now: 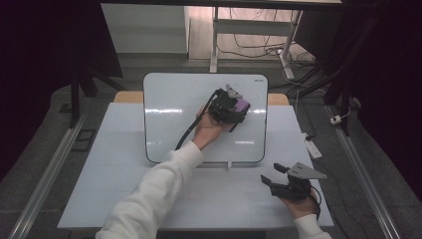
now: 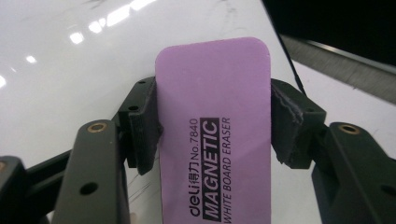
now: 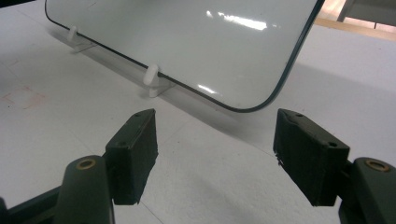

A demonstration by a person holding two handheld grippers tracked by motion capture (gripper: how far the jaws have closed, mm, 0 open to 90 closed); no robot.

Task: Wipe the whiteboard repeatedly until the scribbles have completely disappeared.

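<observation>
Wiping the whiteboard with a clamped purple eraser

The left gripper (image 2: pixel 212 126) pinches a purple magnetic eraser (image 2: pixel 215 135) between its jaws, pads pressed on both long sides, and holds it against the whiteboard (image 1: pixel 169 119) toward the board's upper right corner. Near the table's right front corner the right gripper (image 3: pixel 215 154) hangs with its jaws spread and nothing between them, just above the table (image 1: pixel 99 189). My guess at the risk: the whiteboard leans on small white feet (image 3: pixel 151 77), so a hard push could tip it or slide it back, and a slanted pull could twist the eraser out of the pads. The table is a plain white sheet with a wooden edge showing behind the board; beyond it lie grey floor, a white desk frame (image 1: pixel 215 45) and loose cables (image 1: pixel 259 50), with dark curtains at both sides.
</observation>
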